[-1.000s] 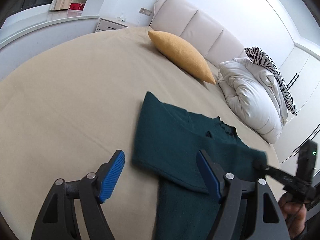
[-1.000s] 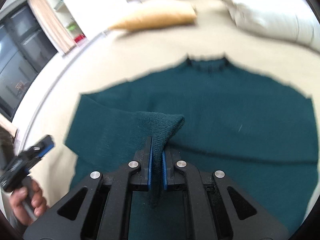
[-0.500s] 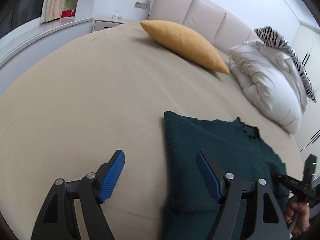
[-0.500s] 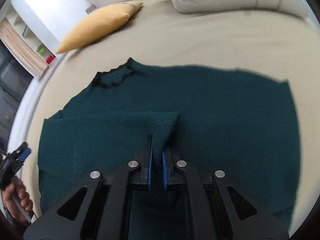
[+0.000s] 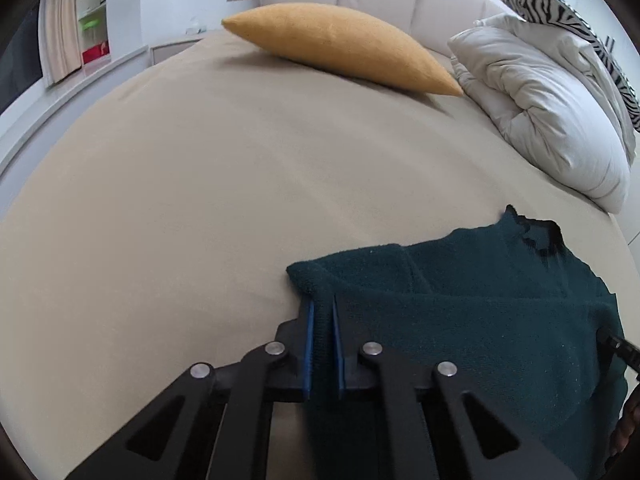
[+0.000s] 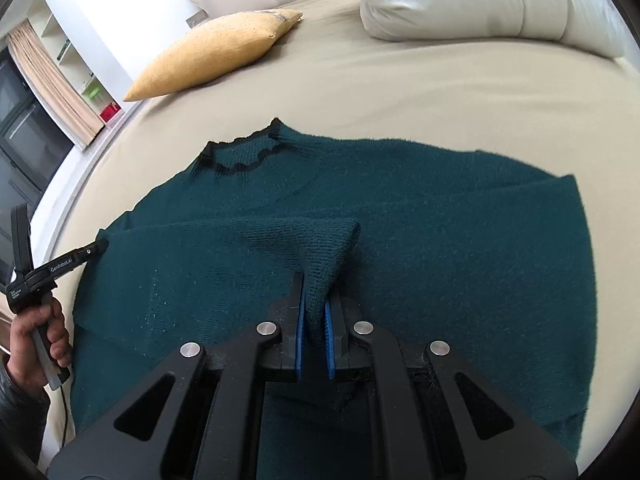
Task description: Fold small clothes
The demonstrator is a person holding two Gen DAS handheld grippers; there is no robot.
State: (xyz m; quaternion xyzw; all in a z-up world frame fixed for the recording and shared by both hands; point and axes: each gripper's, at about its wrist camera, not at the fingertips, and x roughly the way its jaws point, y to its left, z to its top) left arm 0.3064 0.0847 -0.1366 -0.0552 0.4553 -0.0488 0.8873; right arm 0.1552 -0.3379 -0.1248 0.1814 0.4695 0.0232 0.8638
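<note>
So the dark green sweater (image 6: 420, 240) lies spread on the beige bed (image 5: 200, 200), collar on the far side from both grippers. The left gripper (image 5: 322, 320) is clamped on the sweater's folded left edge. The right gripper (image 6: 314, 312) is pinched tight on a fold of knit raised mid-sweater. A yellow pillow (image 5: 340, 44) and a white duvet (image 5: 552, 108) sit well beyond, near the headboard.

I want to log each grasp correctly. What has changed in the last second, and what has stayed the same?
The left gripper, open a second ago, has come onto the sweater edge and shut on it. The right gripper stays shut on its pinched fold and has carried it further across the sweater. The yellow cushion and white duvet lie as before.
</note>
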